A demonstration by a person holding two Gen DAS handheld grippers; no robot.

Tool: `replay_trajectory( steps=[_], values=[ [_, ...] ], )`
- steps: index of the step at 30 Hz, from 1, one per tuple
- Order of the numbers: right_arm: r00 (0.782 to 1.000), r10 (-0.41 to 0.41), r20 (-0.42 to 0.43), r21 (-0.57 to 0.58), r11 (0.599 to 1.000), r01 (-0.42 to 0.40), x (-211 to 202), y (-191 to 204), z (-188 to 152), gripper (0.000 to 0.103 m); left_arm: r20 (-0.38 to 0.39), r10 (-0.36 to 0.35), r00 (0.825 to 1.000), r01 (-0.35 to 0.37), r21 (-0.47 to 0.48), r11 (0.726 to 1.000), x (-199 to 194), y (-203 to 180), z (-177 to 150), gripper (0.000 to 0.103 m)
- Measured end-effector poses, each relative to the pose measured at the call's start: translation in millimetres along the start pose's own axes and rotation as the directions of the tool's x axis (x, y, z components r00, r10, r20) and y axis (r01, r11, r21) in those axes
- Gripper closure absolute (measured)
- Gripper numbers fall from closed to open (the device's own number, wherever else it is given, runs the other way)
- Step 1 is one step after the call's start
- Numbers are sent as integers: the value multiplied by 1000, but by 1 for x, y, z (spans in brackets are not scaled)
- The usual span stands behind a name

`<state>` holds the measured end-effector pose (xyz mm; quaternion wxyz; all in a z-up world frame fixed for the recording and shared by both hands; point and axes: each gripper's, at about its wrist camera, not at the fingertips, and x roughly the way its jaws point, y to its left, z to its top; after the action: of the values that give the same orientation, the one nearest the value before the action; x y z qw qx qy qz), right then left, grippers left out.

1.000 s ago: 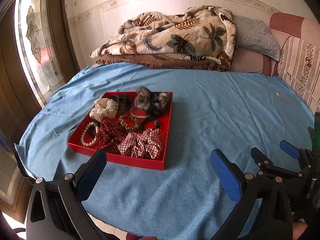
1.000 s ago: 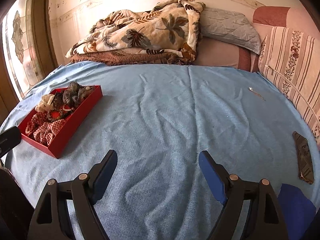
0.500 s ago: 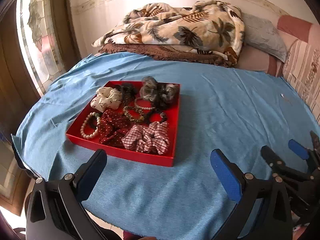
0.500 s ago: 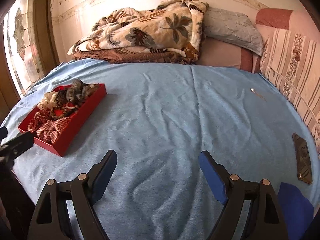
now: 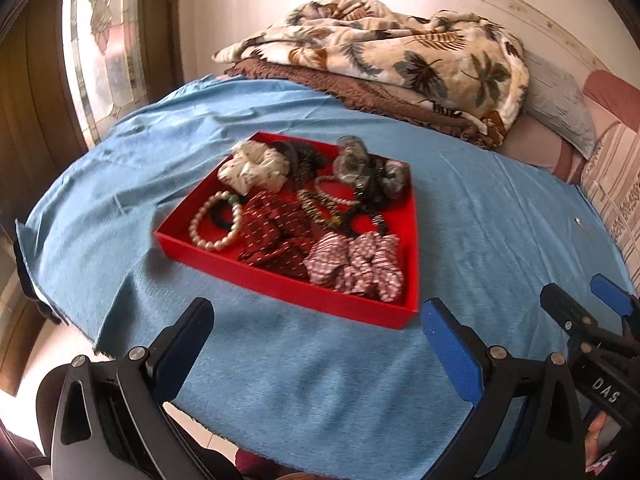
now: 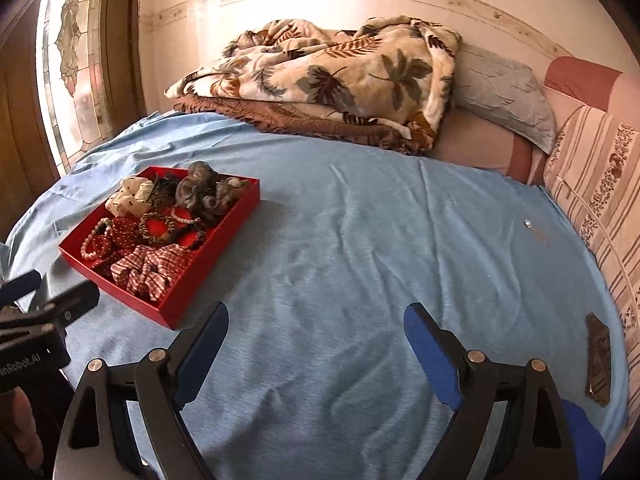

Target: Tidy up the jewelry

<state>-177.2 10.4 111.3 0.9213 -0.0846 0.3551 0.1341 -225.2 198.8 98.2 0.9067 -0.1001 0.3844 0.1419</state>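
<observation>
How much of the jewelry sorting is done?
Nothing looks done yet. The scrunchies and bracelets lie jumbled together in the red tray. Both hand-held grippers, left and right, are open and hold nothing. All the sorting is left.

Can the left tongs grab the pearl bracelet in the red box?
Probably yes. The left tongs are open, and the pearl bracelet lies uncovered near the red box's low front wall.

left wrist: low, near red tray | right wrist: farther right | shared: tray, blue bedspread
</observation>
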Motion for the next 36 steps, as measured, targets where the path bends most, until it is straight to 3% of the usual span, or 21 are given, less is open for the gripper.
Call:
replay_trajectory(
  steps=[10, 36],
  values=[
    [999, -9, -42, -46, 999, 7, 11, 27, -3, 11, -21, -12, 1000, 11, -41, 999, 11, 22, -4, 0],
    [998, -41, -56, -26, 999, 39, 21, 13, -10, 11, -39, -10, 999, 10, 5, 1000, 23, 12, -8, 0]
  ],
)
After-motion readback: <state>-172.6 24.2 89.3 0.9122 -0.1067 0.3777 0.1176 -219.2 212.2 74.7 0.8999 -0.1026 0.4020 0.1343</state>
